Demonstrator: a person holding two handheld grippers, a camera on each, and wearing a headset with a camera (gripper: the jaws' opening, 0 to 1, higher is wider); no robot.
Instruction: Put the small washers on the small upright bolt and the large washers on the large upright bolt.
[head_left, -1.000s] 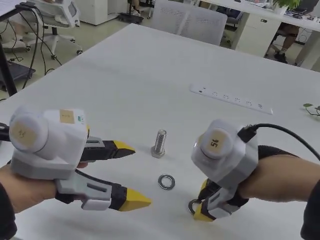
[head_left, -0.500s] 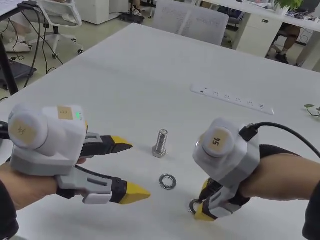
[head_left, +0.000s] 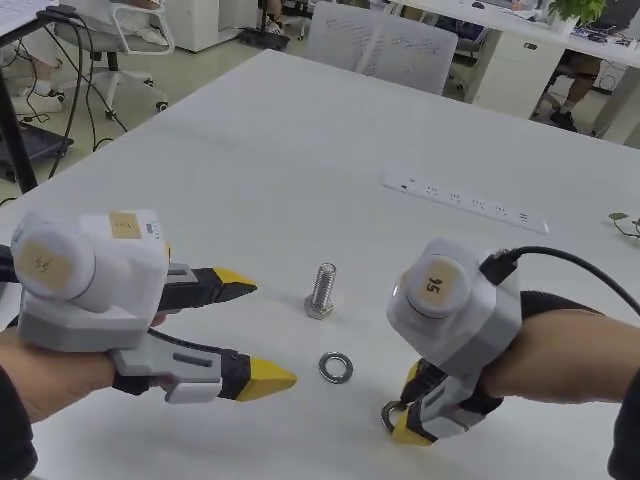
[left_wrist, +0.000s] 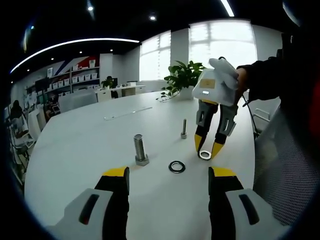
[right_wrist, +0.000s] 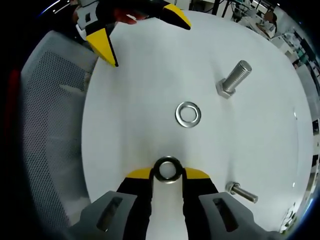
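The large bolt (head_left: 320, 290) stands upright mid-table, seen too in the left gripper view (left_wrist: 140, 149) and as large bolt (right_wrist: 232, 80). A loose washer (head_left: 335, 367) lies flat just in front of it, also washer (left_wrist: 176, 166) and washer (right_wrist: 188, 114). The small bolt (left_wrist: 184, 128) stands farther off, near the right gripper, as small bolt (right_wrist: 242, 192). My right gripper (head_left: 400, 425) points down at the table, shut on another washer (right_wrist: 167, 170) held between its yellow tips. My left gripper (head_left: 255, 330) hovers left of the bolt, open and empty.
A white power strip (head_left: 465, 200) lies across the table behind the bolts. Office chairs (head_left: 375, 45) stand at the far table edge. A potted plant (left_wrist: 182, 75) sits at the table's far end. Bare white table surrounds the bolts.
The left gripper has drifted slightly back to the left, still open. The right gripper holds the same washer in about the same place.
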